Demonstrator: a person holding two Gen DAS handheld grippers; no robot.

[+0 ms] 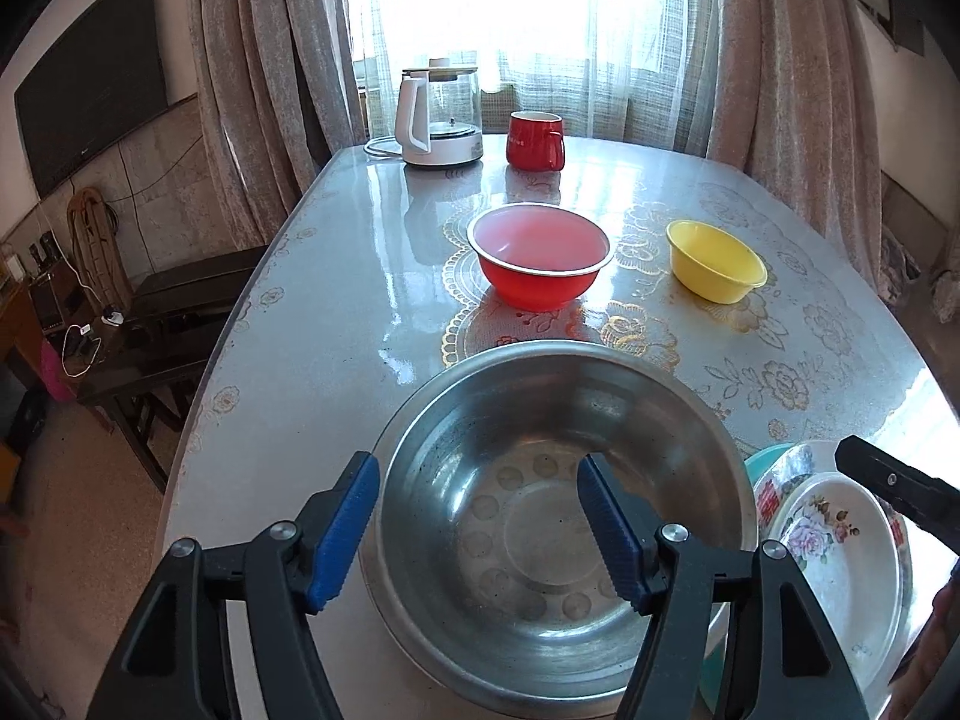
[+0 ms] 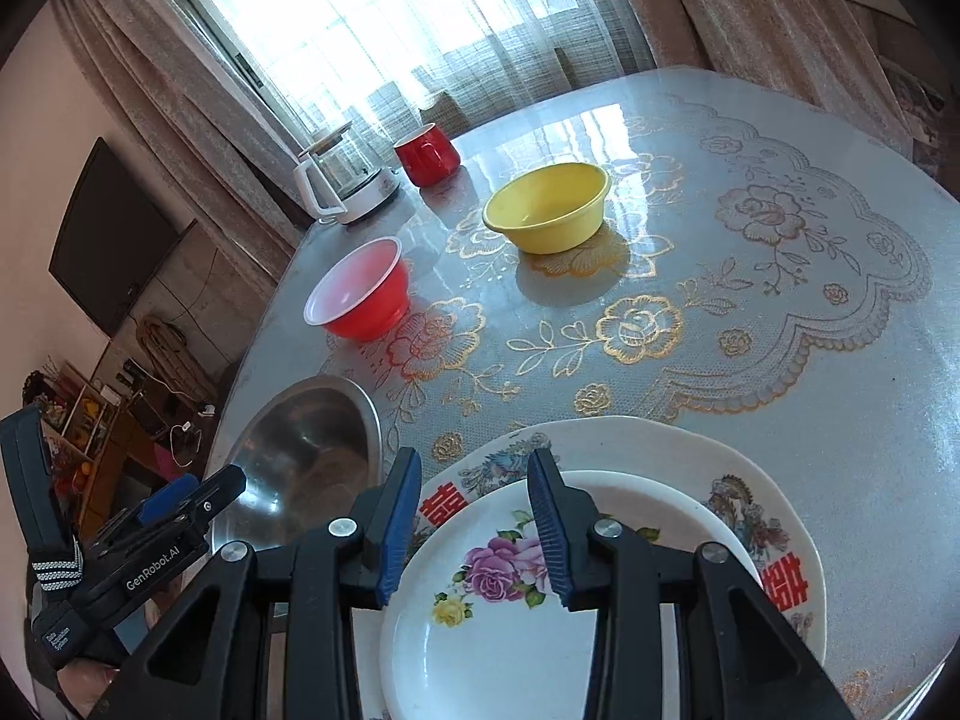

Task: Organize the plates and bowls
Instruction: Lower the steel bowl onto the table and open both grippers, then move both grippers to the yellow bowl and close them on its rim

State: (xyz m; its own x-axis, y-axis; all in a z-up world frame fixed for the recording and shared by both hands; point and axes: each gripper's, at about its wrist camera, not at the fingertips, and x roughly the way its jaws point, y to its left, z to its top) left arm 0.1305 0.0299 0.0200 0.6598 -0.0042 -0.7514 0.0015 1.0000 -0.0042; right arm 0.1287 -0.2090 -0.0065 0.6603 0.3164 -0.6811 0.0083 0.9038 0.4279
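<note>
Right now your left gripper point(image 1: 480, 516) hangs spread over one steel bowl point(image 1: 558, 516), pinching nothing. Your right gripper point(image 2: 474, 516), part-spread, seemingly grips nothing above two stacked plates point(image 2: 690, 462). Beyond: one red bowl point(image 1: 540, 264), one yellow bowl point(image 1: 717, 261).

Window point(image 1: 516, 6), far: bright daylight through sheer netting, grey-brown curtains point(image 1: 252, 90) either side. Left wall: dark flat screen point(image 1: 90, 84). Below it: dark wooden bench point(image 1: 156, 330), cluttered shelving point(image 2: 90, 420). Floor point(image 1: 72, 540): pale, speckled.
</note>
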